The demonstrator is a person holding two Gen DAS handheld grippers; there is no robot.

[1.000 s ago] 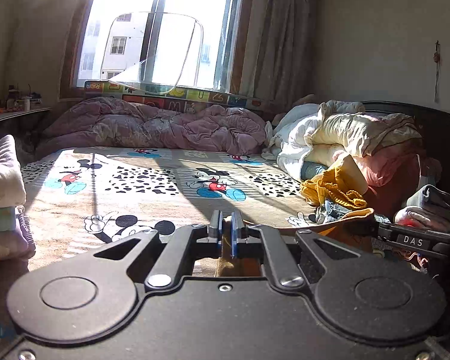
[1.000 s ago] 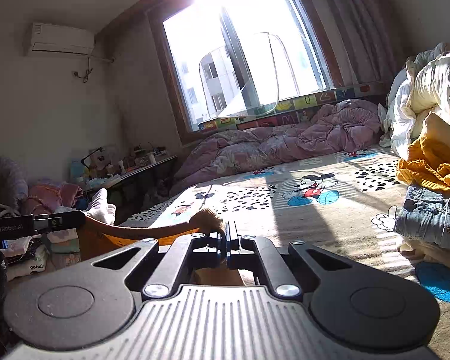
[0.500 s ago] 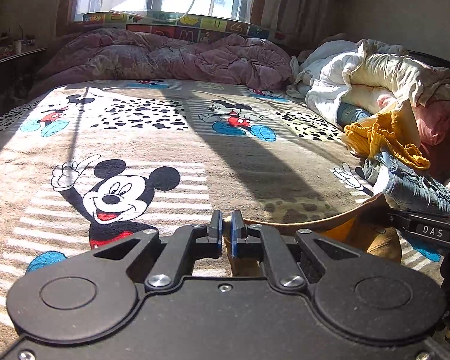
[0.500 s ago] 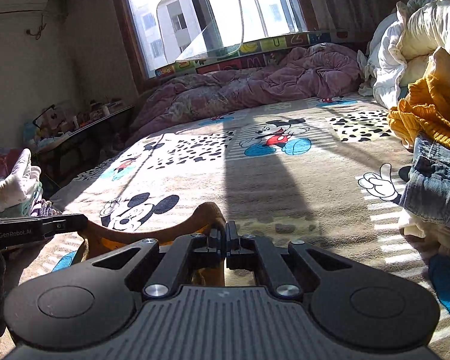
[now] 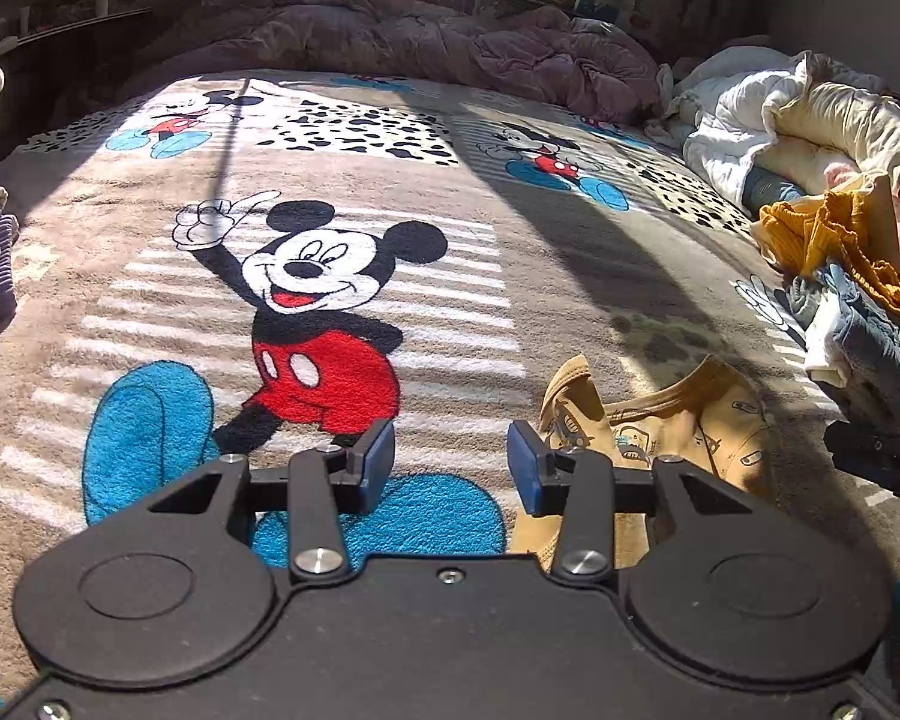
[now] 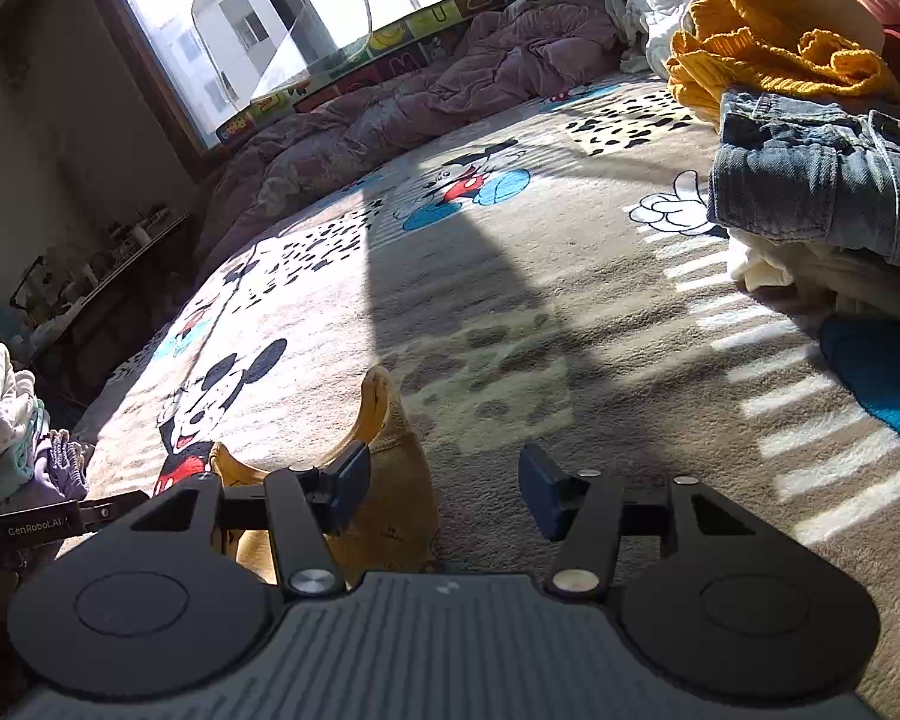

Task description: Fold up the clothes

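Observation:
A small tan printed garment (image 5: 684, 426) lies on the Mickey Mouse blanket (image 5: 510, 276), just right of my left gripper (image 5: 450, 465). The left gripper is open and empty, low over the blanket. In the right wrist view the same tan garment (image 6: 390, 480) lies bunched under and behind the left finger of my right gripper (image 6: 444, 489), which is open and holds nothing. Part of the garment is hidden under both gripper bodies.
A pile of unfolded clothes stands at the right: a mustard knit (image 5: 828, 240), jeans (image 6: 822, 174) and white bedding (image 5: 750, 114). A purple quilt (image 5: 450, 42) lies along the window. Folded clothes (image 6: 12, 420) are stacked at the left edge.
Both grippers were shut on the tan garment, holding it stretched between them above the bed. They lowered it onto the blanket and both have opened and let it go.

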